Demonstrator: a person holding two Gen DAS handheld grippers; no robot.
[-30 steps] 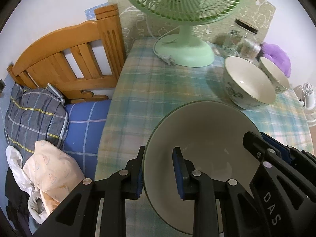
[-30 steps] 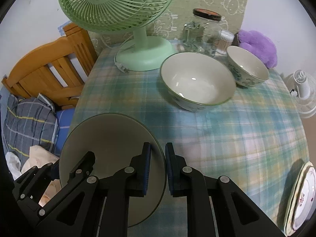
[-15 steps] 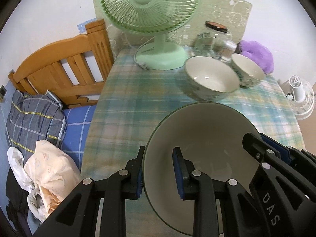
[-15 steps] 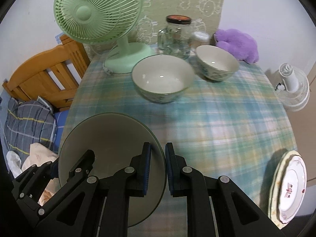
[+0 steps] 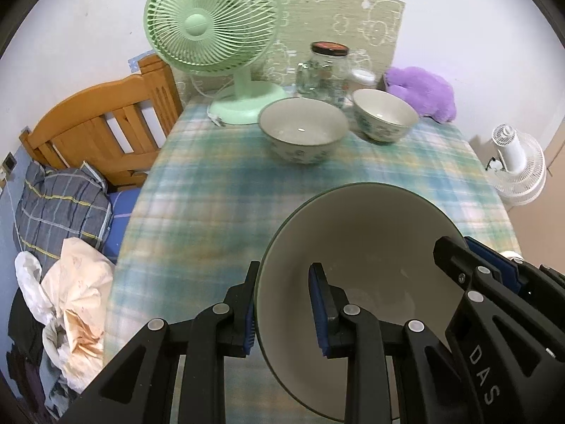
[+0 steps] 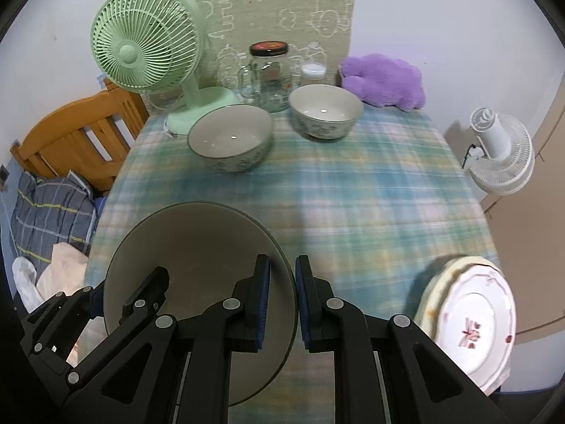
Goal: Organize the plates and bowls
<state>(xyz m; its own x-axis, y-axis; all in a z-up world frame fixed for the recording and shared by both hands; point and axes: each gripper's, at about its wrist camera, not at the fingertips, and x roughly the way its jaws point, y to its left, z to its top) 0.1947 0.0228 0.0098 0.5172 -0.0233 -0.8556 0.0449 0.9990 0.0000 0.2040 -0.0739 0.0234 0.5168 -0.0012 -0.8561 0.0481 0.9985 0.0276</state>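
Plaid tablecloth [image 5: 226,190] under tong-held (both sides) bowl [image 5: 356,247]

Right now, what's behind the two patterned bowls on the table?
Behind the larger bowl stands the green fan. Behind the smaller bowl are a glass jar with a dark lid, a small white-capped container and a purple plush. The bowls hide the jar's and container's bases.

Two bowls [image 6: 231,137] before fan [image 6: 148,46], plates [image 6: 469,318] at table [image 6: 353,194] edge
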